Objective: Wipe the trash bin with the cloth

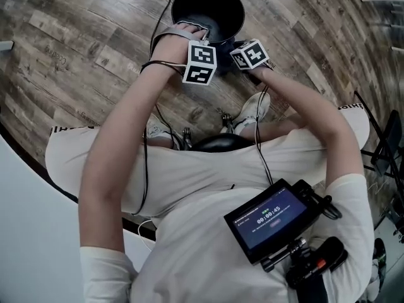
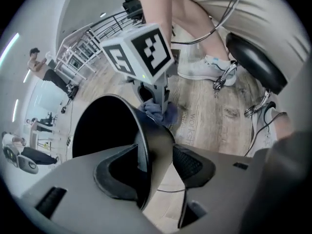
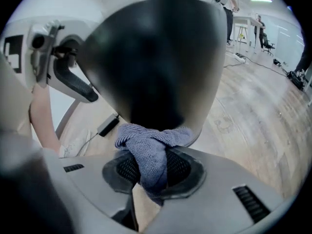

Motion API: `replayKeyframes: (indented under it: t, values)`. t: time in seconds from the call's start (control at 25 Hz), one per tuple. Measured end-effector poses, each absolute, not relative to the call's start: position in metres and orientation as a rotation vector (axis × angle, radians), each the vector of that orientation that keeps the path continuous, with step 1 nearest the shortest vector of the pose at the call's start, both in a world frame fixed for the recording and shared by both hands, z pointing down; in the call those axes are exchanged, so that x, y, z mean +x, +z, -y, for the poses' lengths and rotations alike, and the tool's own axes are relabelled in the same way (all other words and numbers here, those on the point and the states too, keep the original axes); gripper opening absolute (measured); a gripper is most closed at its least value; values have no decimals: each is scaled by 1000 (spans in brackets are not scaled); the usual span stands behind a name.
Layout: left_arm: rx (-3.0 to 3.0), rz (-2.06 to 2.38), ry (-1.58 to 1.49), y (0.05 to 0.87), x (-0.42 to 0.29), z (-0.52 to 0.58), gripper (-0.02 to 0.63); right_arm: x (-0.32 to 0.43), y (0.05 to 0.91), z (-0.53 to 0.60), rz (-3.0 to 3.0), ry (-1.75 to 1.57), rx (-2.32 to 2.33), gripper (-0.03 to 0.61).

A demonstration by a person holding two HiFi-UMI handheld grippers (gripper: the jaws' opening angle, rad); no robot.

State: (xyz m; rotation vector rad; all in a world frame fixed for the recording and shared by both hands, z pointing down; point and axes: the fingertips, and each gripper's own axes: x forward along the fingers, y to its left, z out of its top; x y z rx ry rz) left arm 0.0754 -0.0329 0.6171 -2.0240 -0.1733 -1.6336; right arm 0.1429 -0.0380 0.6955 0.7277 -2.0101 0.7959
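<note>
The black trash bin (image 1: 208, 11) stands on the wood floor in front of me. Its rim wall (image 2: 156, 140) runs between the jaws of my left gripper (image 2: 156, 161), one jaw inside the bin and one outside. The outer pad (image 2: 192, 164) stands off the wall with floor showing in the gap, so this gripper is open. My right gripper (image 3: 148, 168) is shut on a blue-grey cloth (image 3: 148, 147), whose bunched top lies against the bin's outer wall (image 3: 161, 67). In the head view both marker cubes (image 1: 201, 63) sit close together at the bin's near rim.
A black stool seat (image 2: 256, 62) on chrome legs and the person's white shoes (image 2: 204, 67) are just behind the bin. Cables (image 1: 165, 122) trail on the floor. A small monitor (image 1: 271, 218) hangs at the chest. People and railings stand far off.
</note>
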Motion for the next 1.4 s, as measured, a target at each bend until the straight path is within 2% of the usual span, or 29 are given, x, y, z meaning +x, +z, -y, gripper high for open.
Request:
replayKeyframes:
  t: [0.32, 0.52, 0.72, 1.4]
  values:
    - [-1910, 136, -1710, 625, 44, 54, 211, 121, 594, 33, 2108, 794, 736, 97]
    - [-1738, 167, -1677, 630, 43, 53, 141, 121, 579, 38, 2112, 821, 781, 97]
    - [-1687, 214, -1656, 630, 45, 48, 118, 125, 618, 40, 2059, 781, 746, 97]
    - [-1747, 185, -1632, 631, 61, 48, 119, 132, 804, 48, 1899, 778, 781, 97]
